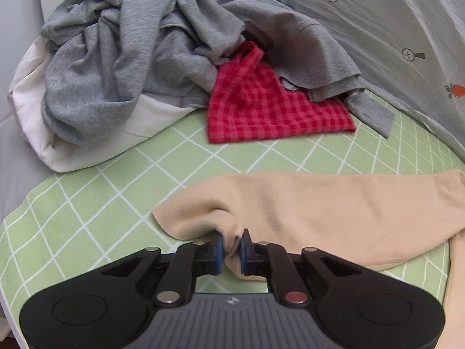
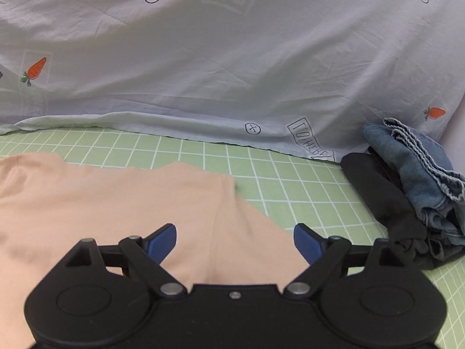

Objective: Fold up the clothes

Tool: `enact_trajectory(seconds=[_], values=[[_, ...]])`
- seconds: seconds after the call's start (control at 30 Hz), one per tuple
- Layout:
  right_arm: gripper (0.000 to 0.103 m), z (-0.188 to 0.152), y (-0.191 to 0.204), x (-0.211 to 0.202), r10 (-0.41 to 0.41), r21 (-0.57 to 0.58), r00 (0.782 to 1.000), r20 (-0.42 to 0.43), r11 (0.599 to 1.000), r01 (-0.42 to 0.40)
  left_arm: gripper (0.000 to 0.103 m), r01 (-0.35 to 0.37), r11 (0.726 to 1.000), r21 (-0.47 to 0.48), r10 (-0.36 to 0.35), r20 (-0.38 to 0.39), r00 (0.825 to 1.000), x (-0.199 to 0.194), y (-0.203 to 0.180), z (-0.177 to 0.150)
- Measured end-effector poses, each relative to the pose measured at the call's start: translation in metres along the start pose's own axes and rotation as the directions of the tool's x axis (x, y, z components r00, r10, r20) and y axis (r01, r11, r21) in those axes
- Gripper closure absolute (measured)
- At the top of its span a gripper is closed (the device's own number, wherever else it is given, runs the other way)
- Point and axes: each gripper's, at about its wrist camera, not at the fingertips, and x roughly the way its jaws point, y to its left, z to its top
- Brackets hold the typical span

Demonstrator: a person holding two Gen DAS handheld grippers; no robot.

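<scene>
A beige garment [image 1: 305, 203] lies spread on the green checked bed sheet [image 1: 87, 203]. My left gripper [image 1: 231, 245] is shut on a bunched fold of it near its left end, the cloth pinched between the blue pads [image 1: 220, 250]. In the right wrist view the same beige garment [image 2: 116, 203] lies flat under my right gripper [image 2: 234, 240], which stands wide open above the cloth with nothing between its fingers [image 2: 164, 241].
A heap of grey clothes [image 1: 130, 58] rests on a white pillow [image 1: 35, 110], with a red checked cloth [image 1: 267, 104] beside it. A pale printed quilt [image 2: 232, 72] runs along the far side. Folded denim [image 2: 415, 168] and a black garment [image 2: 386, 209] sit at the right.
</scene>
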Motion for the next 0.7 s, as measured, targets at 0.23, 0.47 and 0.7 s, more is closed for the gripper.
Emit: enact_trajectory(seconds=[0.23,0.47,0.7], values=[[0.007,-0.063,0.002,-0.062,-0.011,0.172,0.996,-0.089,0.985,0.027,0.094,0.468,0.874,0.134,-0.469,-0.023,0.883,-0.027,-0.111,-0.001],[0.019,-0.1,0.007,-0.095,0.073,0.233,0.993,-0.092,0.971,-0.05,0.067,0.702,0.609,0.369,-0.678,-0.217,0.702,-0.082,-0.187,-0.045],[0.063,-0.091,0.023,-0.099,0.297,0.325,0.954,-0.035,0.906,-0.27,0.062,0.512,0.761,0.399,-0.467,-0.211,0.858,-0.073,-0.153,-0.06]])
